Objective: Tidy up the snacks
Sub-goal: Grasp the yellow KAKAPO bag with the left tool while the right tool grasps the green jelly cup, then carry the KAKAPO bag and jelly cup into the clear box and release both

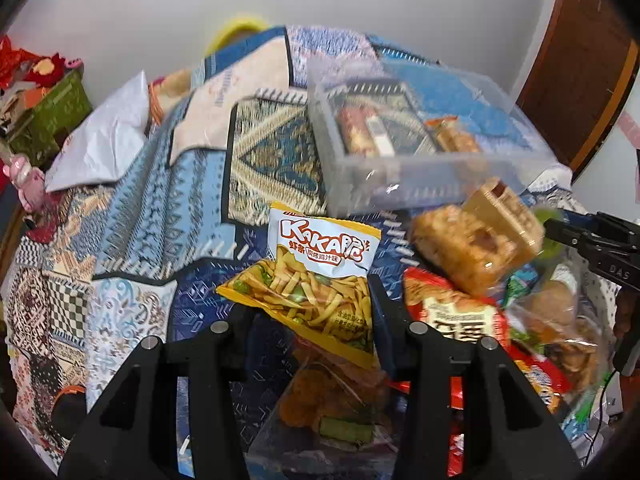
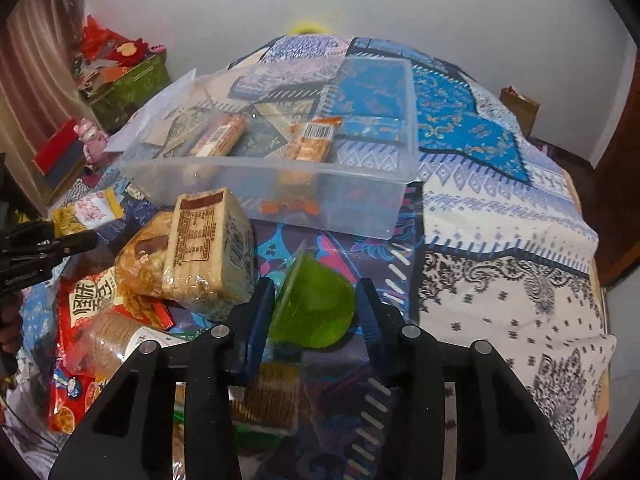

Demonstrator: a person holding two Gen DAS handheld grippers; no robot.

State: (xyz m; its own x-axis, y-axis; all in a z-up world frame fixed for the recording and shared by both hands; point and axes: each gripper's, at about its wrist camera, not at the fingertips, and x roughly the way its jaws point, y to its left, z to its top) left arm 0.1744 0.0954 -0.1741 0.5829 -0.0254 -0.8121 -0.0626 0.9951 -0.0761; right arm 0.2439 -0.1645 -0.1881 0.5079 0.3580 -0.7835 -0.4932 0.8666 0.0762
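We've got the left tongs (image 1: 316, 304) clamped on the yellow chip bag (image 1: 320, 276), w/ the clear bin (image 1: 420, 176) ahead and a bit right of them. Right tongs (image 2: 314, 312) sit either side of the green jelly cup (image 2: 316, 312), looks gripped but contact isn't clear. Bin is just ahead of them; snack pile (image 2: 160, 280) to their left. Risks: bag is pinched at one crinkly edge, so it may slip; the round cup could pop out if squeezed off-centre.

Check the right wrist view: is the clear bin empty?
No, the clear bin already holds two wrapped snack packs lying on its floor.
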